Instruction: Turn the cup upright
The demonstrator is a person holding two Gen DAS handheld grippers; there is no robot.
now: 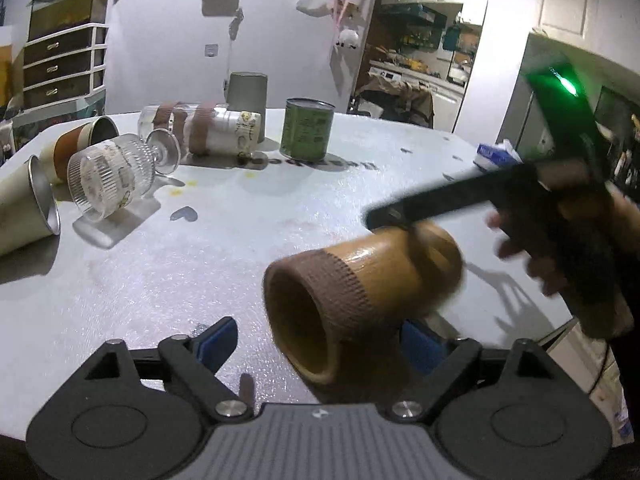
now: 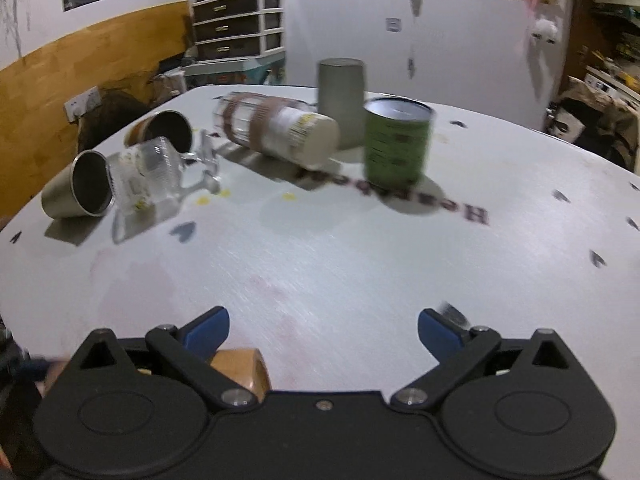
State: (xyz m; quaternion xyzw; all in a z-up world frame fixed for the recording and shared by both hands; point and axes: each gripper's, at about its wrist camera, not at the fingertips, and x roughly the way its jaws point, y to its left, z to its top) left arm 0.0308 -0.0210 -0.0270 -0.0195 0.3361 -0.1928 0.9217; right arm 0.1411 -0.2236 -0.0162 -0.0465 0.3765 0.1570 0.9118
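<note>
A wooden cup (image 1: 360, 300) with a brown knitted band near its rim lies on its side on the white table (image 1: 248, 216), mouth toward my left camera. My left gripper (image 1: 320, 344) is open, its blue pads (image 1: 218, 340) on either side of the cup's mouth, apart from it. My right gripper (image 2: 324, 332) is open and empty; in the left wrist view one of its black fingers (image 1: 400, 212) reaches over the cup's far end, blurred. A corner of the cup (image 2: 244, 368) shows under the right gripper's left finger.
At the back left lie two metal cups (image 2: 78, 192), a ribbed stemmed glass (image 2: 160, 172) and a long clear bottle with brown bands (image 2: 276, 128). A green can (image 2: 396, 140) and a grey inverted cup (image 2: 342, 84) stand behind. A blue-white pack (image 1: 494, 156) sits at the right edge.
</note>
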